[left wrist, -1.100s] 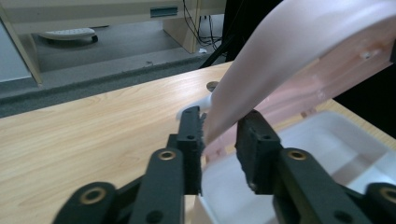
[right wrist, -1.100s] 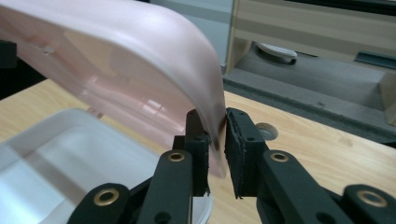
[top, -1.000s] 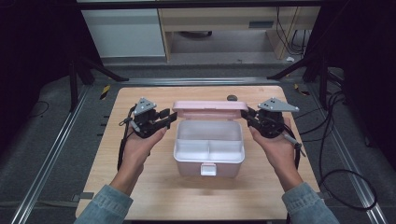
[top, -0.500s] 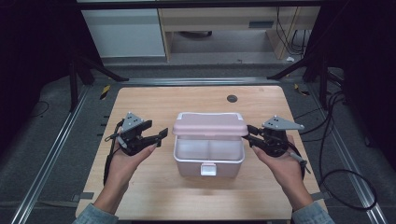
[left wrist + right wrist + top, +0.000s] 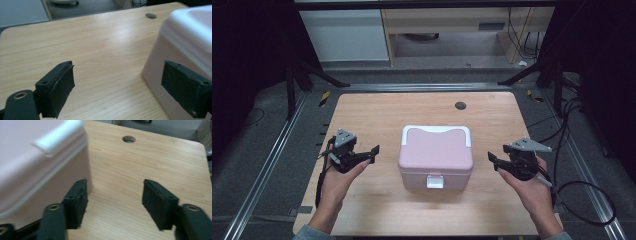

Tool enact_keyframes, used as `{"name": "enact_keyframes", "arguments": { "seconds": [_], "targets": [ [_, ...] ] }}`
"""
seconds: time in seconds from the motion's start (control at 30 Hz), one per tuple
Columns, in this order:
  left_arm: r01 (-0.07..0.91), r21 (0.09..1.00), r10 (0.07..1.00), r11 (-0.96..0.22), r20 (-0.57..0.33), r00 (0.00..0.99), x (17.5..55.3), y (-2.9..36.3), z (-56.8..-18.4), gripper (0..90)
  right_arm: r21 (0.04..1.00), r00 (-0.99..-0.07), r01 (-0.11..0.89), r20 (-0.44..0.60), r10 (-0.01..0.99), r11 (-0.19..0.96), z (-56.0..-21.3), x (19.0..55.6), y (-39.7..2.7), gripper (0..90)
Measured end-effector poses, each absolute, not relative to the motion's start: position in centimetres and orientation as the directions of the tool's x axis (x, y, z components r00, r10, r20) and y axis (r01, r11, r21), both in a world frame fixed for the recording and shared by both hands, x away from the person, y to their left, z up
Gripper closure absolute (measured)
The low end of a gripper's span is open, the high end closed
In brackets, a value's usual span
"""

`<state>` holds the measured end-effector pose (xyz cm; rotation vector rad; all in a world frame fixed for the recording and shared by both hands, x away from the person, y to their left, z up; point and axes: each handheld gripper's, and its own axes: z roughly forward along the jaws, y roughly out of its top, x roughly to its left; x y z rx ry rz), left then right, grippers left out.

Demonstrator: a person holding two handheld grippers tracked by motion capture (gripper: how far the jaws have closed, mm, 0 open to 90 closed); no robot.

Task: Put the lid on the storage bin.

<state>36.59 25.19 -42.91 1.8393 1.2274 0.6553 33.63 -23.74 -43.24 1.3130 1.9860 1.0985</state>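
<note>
High view: a pale wooden table point(image 5: 377, 112) with a round cable hole point(image 5: 460, 105) stands on dark floor, cabinets point(image 5: 344, 30) behind. The closed pink lunch box point(image 5: 436, 155) sits mid-table. Left gripper point(image 5: 373, 151) and right gripper point(image 5: 493, 159) flank it, jaws spread, just opening, nothing between.

Beyond the left gripper point(image 5: 373, 150) and the right gripper point(image 5: 493, 158), at the far edge of a pale wooden table point(image 5: 422, 107), a round hole point(image 5: 460, 105). Farther off, past dark grey floor point(image 5: 447, 62), a white cabinet point(image 5: 344, 35) beside a beige open-fronted unit point(image 5: 447, 22) (cables point(image 5: 522, 35) hanging at its right end). Outward of each gripper, metal rails point(image 5: 267, 170) and black stand legs point(image 5: 307, 70) in deep shadow.
</note>
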Motion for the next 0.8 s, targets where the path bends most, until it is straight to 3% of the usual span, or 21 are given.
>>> {"name": "enact_keyframes", "arguments": {
  "seconds": [0.1, 0.33, 0.53, 0.8],
  "targets": [
    [0.519, 0.827, 0.927, -0.216, 0.007, 0.375, 37.0, 26.1, -44.3, 6.4, 0.821, -0.37, 0.54, 0.035, 0.928, 0.185, -44.4, 34.7, -24.3, 22.4],
    [0.596, 0.76, 0.94, -0.259, 0.057, 0.335, 37.6, 28.1, -49.5, 5.5, 0.784, -0.292, 0.609, 0.085, 0.953, 0.117, -48.1, 37.2, -25.4, 11.4],
    [0.656, 0.711, 0.946, -0.252, 0.04, 0.321, 38.3, 29.3, -52.6, 5.5, 0.741, -0.228, 0.663, 0.069, 0.971, 0.103, -51.2, 38.8, -25.3, 10.3],
    [0.658, 0.714, 0.949, -0.239, 0.029, 0.314, 38.6, 29.7, -53.2, 5.5, 0.697, -0.208, 0.705, 0.028, 0.978, 0.13, -53.7, 39.4, -25.0, 8.5]
  ]
}}
